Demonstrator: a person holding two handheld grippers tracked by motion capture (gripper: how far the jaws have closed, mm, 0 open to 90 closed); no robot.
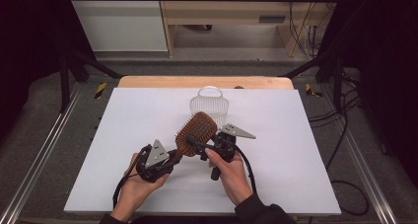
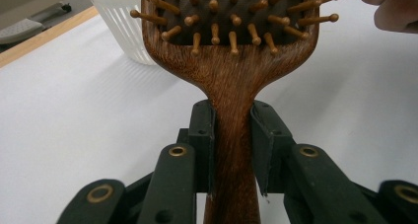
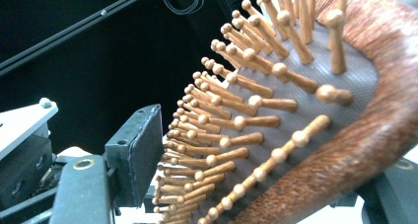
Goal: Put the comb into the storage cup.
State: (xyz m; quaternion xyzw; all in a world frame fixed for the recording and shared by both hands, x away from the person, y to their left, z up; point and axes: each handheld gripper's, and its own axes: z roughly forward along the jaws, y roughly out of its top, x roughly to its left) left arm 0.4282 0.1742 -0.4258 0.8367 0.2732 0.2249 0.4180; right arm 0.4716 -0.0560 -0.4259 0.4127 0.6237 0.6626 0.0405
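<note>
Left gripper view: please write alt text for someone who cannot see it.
A wooden paddle hairbrush stands upright, its handle clamped between the two black jaws of the left gripper, wooden bristles facing the camera. Behind it, on the white table, a white slatted basket sits at upper left, and a hand shows at the upper right corner.

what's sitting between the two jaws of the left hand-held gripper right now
The neck of the wooden hairbrush: in the left gripper view the left hand-held gripper has both jaws pressed against the sides of its handle, bristle head beyond.

Bright even light, soft shadows, close-ups blurred.
</note>
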